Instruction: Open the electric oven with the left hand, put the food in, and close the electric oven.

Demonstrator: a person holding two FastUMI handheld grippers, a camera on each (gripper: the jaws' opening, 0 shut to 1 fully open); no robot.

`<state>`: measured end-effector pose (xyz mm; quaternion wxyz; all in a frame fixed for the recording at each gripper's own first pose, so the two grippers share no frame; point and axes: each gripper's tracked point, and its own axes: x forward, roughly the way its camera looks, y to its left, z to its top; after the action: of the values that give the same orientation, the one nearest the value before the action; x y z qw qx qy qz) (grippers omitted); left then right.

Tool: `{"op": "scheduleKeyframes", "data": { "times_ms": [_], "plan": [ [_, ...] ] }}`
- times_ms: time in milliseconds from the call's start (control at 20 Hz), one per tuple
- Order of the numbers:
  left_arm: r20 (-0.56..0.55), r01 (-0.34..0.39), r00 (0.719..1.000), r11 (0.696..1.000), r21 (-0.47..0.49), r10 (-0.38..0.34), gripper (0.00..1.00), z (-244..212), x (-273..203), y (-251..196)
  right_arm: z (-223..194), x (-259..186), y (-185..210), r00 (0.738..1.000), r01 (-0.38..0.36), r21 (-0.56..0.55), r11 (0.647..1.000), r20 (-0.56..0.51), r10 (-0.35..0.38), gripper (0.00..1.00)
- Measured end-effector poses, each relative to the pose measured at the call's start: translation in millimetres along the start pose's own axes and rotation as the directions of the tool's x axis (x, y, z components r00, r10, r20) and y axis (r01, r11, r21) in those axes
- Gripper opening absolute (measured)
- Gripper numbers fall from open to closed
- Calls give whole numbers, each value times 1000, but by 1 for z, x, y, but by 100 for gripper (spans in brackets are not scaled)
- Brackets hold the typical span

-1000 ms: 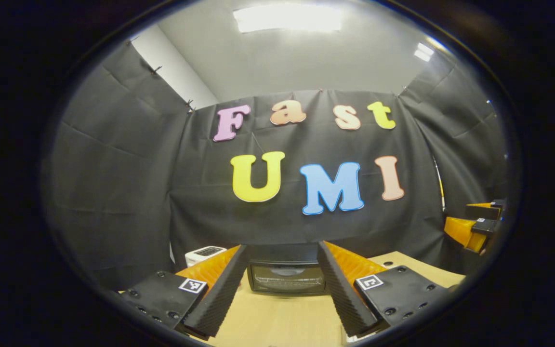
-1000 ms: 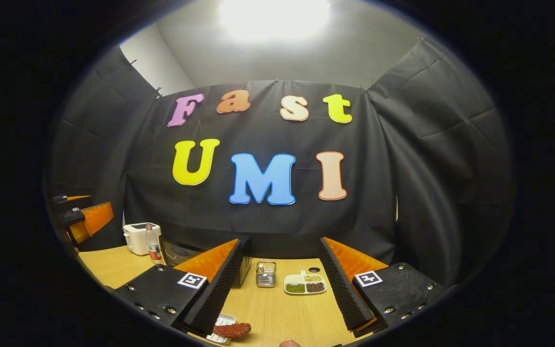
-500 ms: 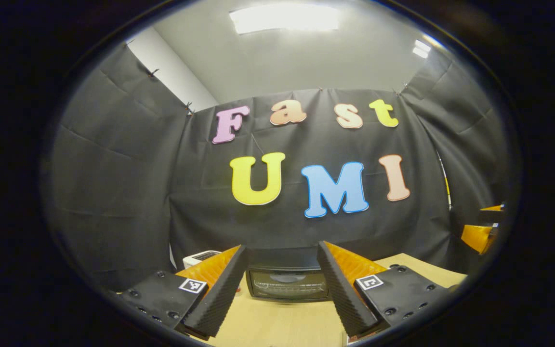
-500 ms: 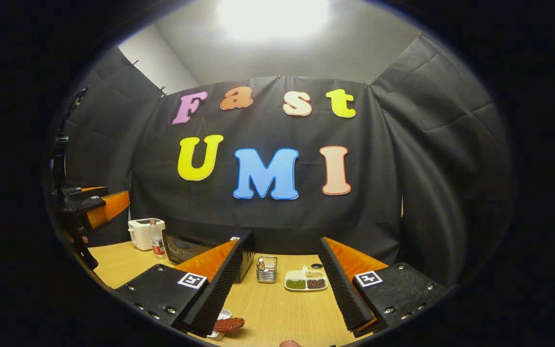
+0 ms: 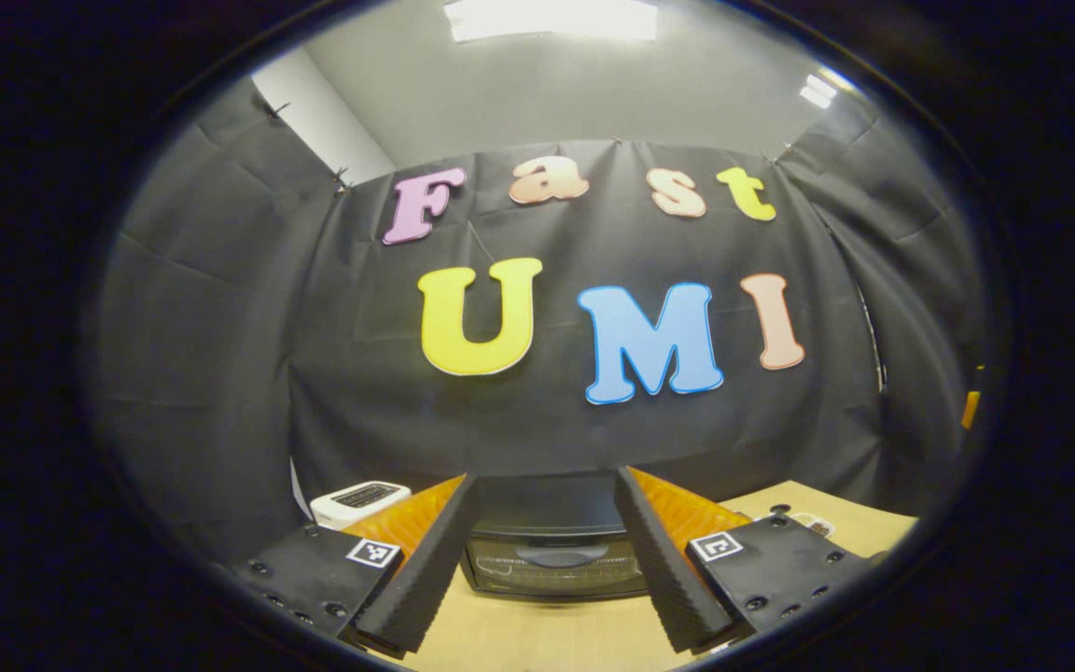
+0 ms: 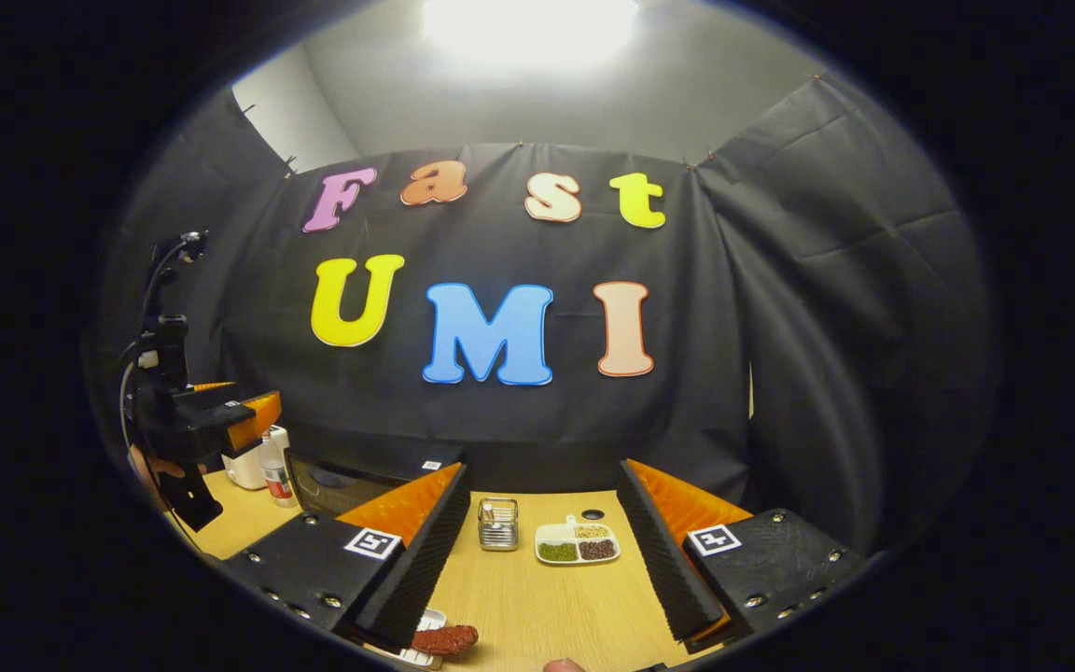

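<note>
The black electric oven (image 5: 551, 551) stands on the wooden table straight ahead of my left gripper (image 5: 537, 579), its glass door closed; the gripper is open, short of the oven and holding nothing. In the right gripper view the oven (image 6: 351, 478) sits at the left behind one finger. A reddish-brown piece of food (image 6: 444, 639) lies on a small white tray (image 6: 421, 627) near the table's front edge, just ahead of my right gripper (image 6: 537, 583), which is open and holds nothing. The left gripper (image 6: 220, 420) hangs at far left, held by a hand (image 6: 150, 467).
A white toaster (image 5: 358, 499) stands left of the oven, with a plastic bottle (image 6: 274, 471) beside it. A small wire basket (image 6: 497, 525) and a divided white dish of beans (image 6: 577, 543) sit mid-table. The black cloth wall closes the back.
My left gripper has moved forward toward the oven, which looks larger now. In the right gripper view the left gripper has shifted inward and the scene has slid slightly left.
</note>
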<state>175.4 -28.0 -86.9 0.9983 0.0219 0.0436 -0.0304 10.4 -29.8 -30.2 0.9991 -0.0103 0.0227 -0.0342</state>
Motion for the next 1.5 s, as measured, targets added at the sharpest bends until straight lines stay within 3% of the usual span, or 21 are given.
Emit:
{"op": "scheduleKeyframes", "data": {
  "times_ms": [200, 250, 350, 450, 650, 750, 800, 900, 950, 1000, 1300, 1450, 1500],
  "plan": [
    [-46, 40, 998, 999, -15, -41, 92, -36, 46, -1, 3, 2, 5, 998, 64, -16, 998, -10, -65, 96],
    [-65, 46, 997, 999, -14, -47, 97, -47, 56, -2, 4, 3, 5, 997, 82, -33, 996, -8, -82, 96],
    [-100, 64, 993, 998, -22, -65, 92, -68, 75, -7, 5, 0, 4, 993, 114, -61, 992, -7, -114, 96],
    [-134, 76, 988, 997, -29, -79, 100, -92, 95, -12, 7, -3, 1, 989, 147, -73, 986, -10, -148, 96],
    [-211, 72, 975, 997, -12, -73, 100, -135, 126, -11, -1, -11, -11, 973, 222, -96, 970, -42, -227, 96],
    [-225, 78, 971, 997, -12, -79, 92, -148, 138, -10, 3, -16, -18, 964, 258, -92, 962, -39, -262, 96],
    [-237, 83, 968, 996, -10, -83, 100, -158, 142, -11, 2, -18, -21, 960, 272, -93, 958, -42, -277, 96],
    [-267, 90, 960, 996, -3, -88, 100, -173, 147, -12, 0, -21, -27, 951, 299, -107, 948, -50, -306, 96],
    [-275, 93, 957, 996, -7, -91, 92, -179, 150, -12, 0, -23, -31, 946, 311, -115, 943, -52, -319, 96],
    [-270, 93, 958, 996, -16, -94, 100, -180, 152, -13, 0, -24, -33, 943, 320, -117, 940, -54, -327, 96],
    [-252, 89, 963, 996, -31, -94, 100, -182, 148, -14, 0, -24, -34, 944, 313, -119, 942, -68, -323, 96],
    [-241, 86, 966, 996, -31, -91, 93, -183, 131, -13, 2, -20, -31, 950, 296, -121, 948, -61, -305, 96],
    [-243, 84, 966, 996, -30, -88, 97, -185, 124, -12, 1, -19, -30, 953, 289, -120, 950, -61, -298, 92]
  ]
}}
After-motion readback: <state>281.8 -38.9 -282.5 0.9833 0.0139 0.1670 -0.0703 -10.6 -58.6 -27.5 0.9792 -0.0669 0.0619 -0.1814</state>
